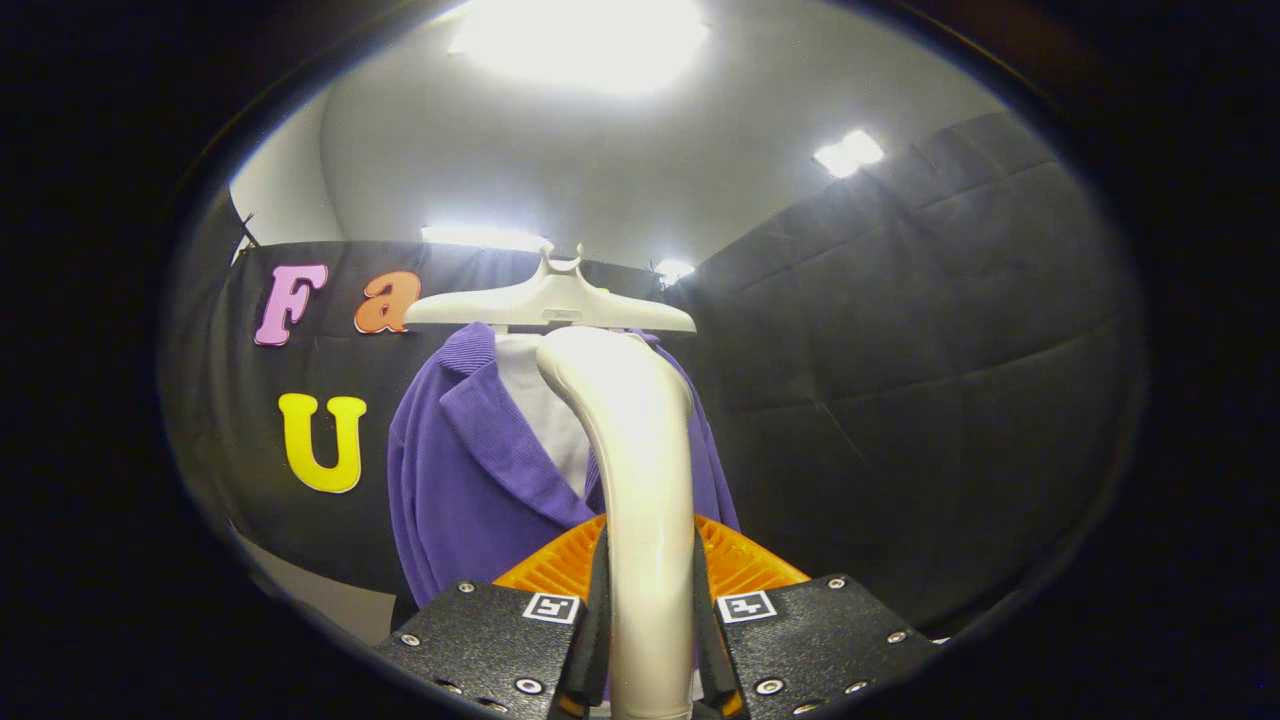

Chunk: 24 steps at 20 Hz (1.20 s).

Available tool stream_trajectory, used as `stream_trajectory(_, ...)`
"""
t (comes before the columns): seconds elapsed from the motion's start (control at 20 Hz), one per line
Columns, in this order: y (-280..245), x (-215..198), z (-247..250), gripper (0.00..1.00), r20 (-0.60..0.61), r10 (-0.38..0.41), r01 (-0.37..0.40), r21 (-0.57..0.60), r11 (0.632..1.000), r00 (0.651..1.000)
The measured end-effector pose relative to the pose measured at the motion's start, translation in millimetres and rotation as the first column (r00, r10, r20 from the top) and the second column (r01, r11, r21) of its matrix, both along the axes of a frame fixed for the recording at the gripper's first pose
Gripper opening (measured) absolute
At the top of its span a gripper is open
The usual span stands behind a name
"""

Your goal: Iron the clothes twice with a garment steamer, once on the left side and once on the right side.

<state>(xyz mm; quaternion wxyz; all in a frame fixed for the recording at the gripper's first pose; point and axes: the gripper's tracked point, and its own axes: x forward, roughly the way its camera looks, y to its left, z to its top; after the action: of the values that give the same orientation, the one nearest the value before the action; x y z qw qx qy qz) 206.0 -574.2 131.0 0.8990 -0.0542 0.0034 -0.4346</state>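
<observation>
Glaring ceiling lights (580, 40) — fisheye-warped, dim edges

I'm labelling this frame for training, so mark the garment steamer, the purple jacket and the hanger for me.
garment steamer (640, 470): gripper view, on its cream handle, clamped between the claw (650, 640) fingers.
purple jacket (470, 470): gripper view, on its front panel beyond the fingers.
hanger (545, 303): gripper view, on its white shoulder bar above the collar.

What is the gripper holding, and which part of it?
The gripper holds the garment steamer by its cream handle, both fingers pressing its sides, in front of the purple jacket.
</observation>
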Motion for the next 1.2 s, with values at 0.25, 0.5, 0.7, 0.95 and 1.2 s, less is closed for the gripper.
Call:
stream_trajectory(0.25,-42.7,31.9,-4.8,0.35,-0.032,-0.031,0.030,-0.009,0.999,0.999)
stream_trajectory(0.5,-64.0,40.4,-54.7,0.36,-0.067,-0.065,0.068,0.041,0.997,0.996)
stream_trajectory(0.7,-72.8,32.3,-107.3,0.36,-0.138,-0.088,0.101,0.093,0.991,0.987)
stream_trajectory(0.95,-64.7,14.0,-155.3,0.36,-0.190,-0.109,0.135,0.130,0.982,0.976)
stream_trajectory(1.2,-58.7,-4.5,-194.6,0.36,-0.212,-0.130,0.167,0.166,0.972,0.968)
